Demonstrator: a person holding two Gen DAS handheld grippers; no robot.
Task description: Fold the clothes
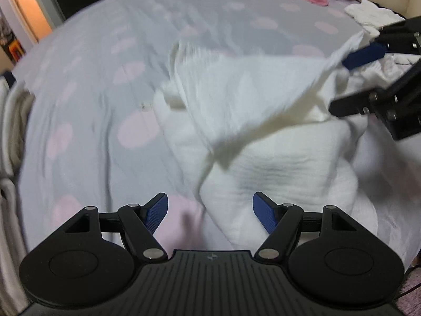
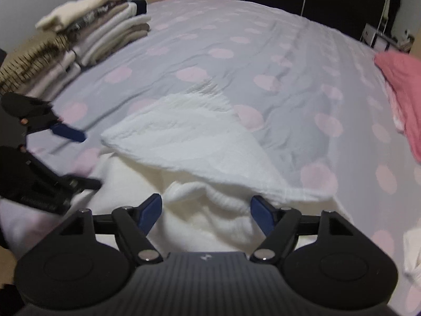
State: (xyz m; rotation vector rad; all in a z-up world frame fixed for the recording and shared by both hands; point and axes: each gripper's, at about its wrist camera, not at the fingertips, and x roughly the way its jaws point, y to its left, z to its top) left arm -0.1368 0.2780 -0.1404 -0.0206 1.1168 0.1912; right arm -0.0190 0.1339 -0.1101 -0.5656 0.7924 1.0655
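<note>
At nine o'clock in the right wrist view stood a stack of folded clothes [image 2: 86, 39]. The left gripper [image 1: 210, 212] hung released, jaws wide. The white garment [image 2: 189, 142] lay mid-bed on the dotted bedsheet [image 2: 263, 60]. The right gripper [image 2: 205, 212] stood released too, cloth between its pads. Best smooth the flap flat before regrasping. No writing was legible.

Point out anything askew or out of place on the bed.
The white cloth lies unevenly: its top layer is folded over on a slant, forming a triangular flap rather than square edges. The stack of folded clothes leans, its top piece hanging crooked.
</note>
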